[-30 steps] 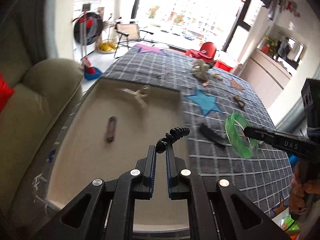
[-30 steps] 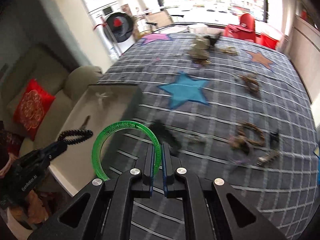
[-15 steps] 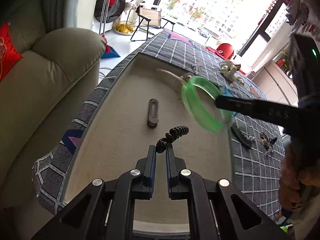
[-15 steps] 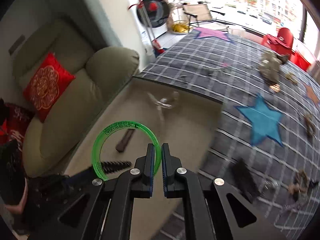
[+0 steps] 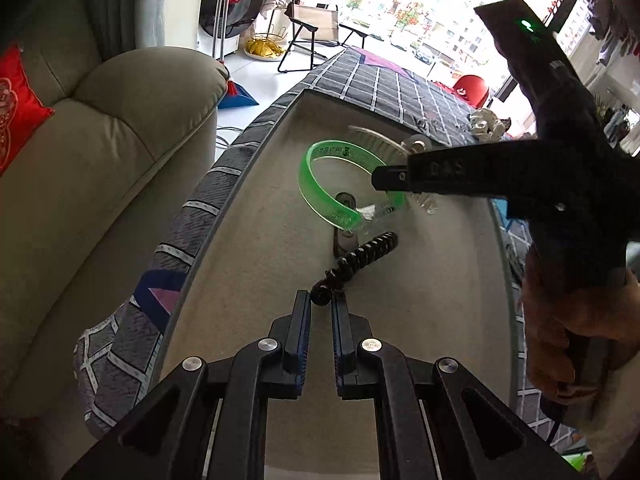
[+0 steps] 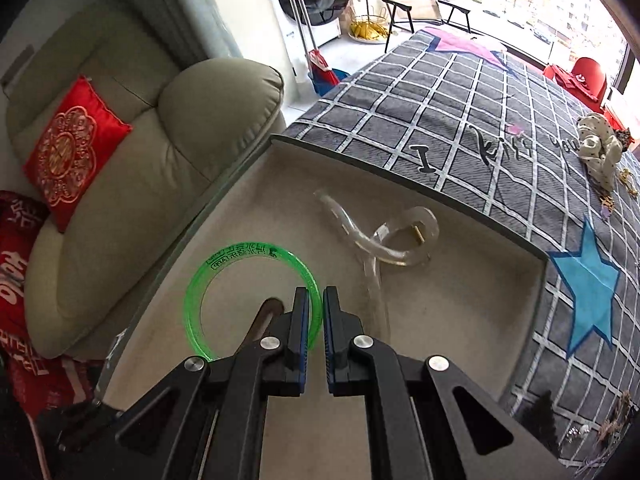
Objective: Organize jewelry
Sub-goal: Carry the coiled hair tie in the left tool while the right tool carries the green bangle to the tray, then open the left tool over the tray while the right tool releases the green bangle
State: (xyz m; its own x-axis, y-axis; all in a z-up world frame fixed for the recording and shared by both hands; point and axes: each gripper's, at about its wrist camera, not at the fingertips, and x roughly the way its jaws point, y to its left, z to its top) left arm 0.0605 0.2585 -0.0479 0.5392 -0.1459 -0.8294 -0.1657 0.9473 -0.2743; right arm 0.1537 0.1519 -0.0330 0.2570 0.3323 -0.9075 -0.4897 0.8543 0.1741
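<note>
Green bangle (image 6: 208,280) clamped in right gripper (image 6: 316,300), black spiral hair tie (image 5: 360,256) pinched in left gripper (image 5: 321,304), both above beige tray (image 6: 460,320). Already inside, ahead: clear clip (image 6: 384,236), dark barrette (image 5: 344,224). More pieces left on checked cloth (image 6: 480,120).

Left hand-held gripper (image 5: 321,308): black angular frame, blue-edged finger pads, silver screws behind them. Right hand-held gripper (image 6: 322,300) matches, lettering possibly "DAS" along one finger.
</note>
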